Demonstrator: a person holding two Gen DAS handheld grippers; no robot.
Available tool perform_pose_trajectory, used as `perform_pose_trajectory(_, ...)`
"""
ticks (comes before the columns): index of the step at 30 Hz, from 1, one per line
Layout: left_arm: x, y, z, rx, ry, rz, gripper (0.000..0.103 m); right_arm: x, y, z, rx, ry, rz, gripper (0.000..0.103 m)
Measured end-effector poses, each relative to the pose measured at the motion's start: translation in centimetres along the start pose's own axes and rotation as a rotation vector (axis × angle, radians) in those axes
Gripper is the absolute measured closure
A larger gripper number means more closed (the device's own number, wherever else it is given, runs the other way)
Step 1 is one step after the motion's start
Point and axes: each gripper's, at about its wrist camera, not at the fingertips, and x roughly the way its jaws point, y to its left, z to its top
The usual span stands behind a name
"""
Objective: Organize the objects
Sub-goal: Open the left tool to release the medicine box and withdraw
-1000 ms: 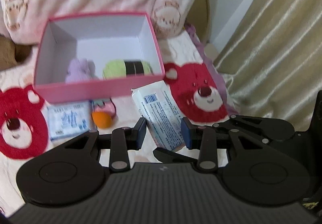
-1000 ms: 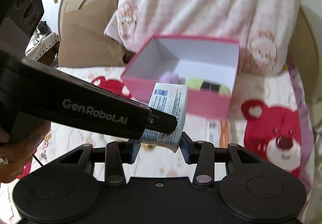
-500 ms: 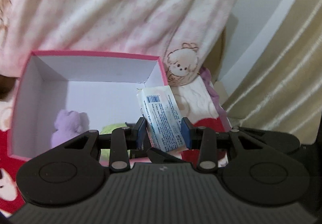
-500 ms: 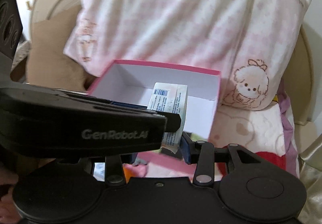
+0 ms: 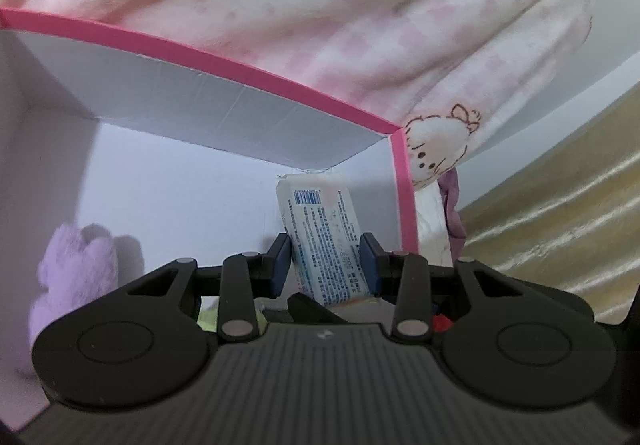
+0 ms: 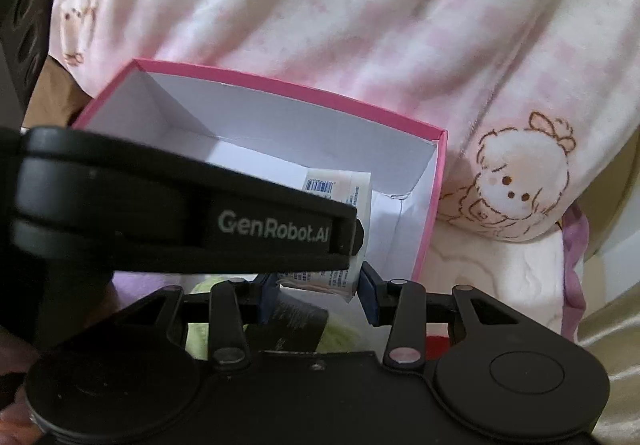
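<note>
A white tissue pack (image 5: 324, 245) with blue print and a barcode hangs upright inside the pink box (image 5: 280, 81), near its right wall. My left gripper (image 5: 324, 269) is shut on the pack's lower part. In the right wrist view the pack (image 6: 340, 189) shows above the left gripper's black finger (image 6: 280, 229), which crosses in from the left. My right gripper (image 6: 316, 285) is shut on the pack's bottom end, over the box (image 6: 280, 85). A purple plush (image 5: 72, 277) lies at the box's left. A green roll (image 6: 340, 333) with a black band lies under the right gripper.
A pink-and-white pillow (image 5: 320, 5) leans right behind the box, also in the right wrist view (image 6: 360, 25). A gold curtain (image 5: 560, 205) hangs at the right. A brown cushion (image 6: 52, 93) sits behind the box's left corner. A person's hand (image 6: 8, 365) shows at the lower left.
Both grippers carried the tissue pack forward and down, from above the bear-print bedspread to inside the pink box. The box has grown to fill the left wrist view.
</note>
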Motion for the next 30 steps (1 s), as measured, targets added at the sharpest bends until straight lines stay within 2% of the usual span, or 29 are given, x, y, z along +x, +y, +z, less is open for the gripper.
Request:
perform_pose_trajectory(6, 1.6, -0.3, 0.7, 0.022, -0.005, -0.002, 0.068, 1.2, 0.3, 0.3, -0.037, 0.004, -0.072, 0.057)
perform_pose_trajectory(9, 1.7, 0.2, 1.0, -0.002, -0.008, 0.002, 0.068, 1.3, 0.1, 0.4, -0.048, 0.006, -0.041, 0.055)
perform_pose_trajectory(12, 1.7, 0.6, 0.9, -0.009, -0.015, 0.018, 0.068, 0.5, 0.4, -0.2, -0.08, -0.033, -0.027, 0.046)
perform_pose_trajectory(17, 2.0, 0.7, 0.1, -0.022, 0.015, 0.02, 0.068, -1.4, -0.1, -2.0, -0.072, -0.092, 0.044, 0.047)
perform_pose_trajectory(19, 1.6, 0.5, -0.4, -0.017, 0.003, 0.023, 0.068, -2.6, -0.3, -3.0, -0.063, -0.122, 0.065, 0.047)
perform_pose_trajectory(24, -1.4, -1.7, -1.8, 0.074, -0.015, 0.04, 0.066, -6.8, -1.1, -5.1, -0.014, -0.177, 0.152, 0.047)
perform_pose_trajectory(25, -2.3, -2.3, -2.2, 0.1, -0.014, 0.044, 0.062, -7.7, -1.1, -5.4, -0.003, -0.184, 0.162, 0.047)
perform_pose_trajectory(30, -7.4, -5.7, -3.9, 0.253, 0.015, 0.082, 0.059, -12.1, -1.0, -7.6, 0.03, -0.209, 0.198, 0.047)
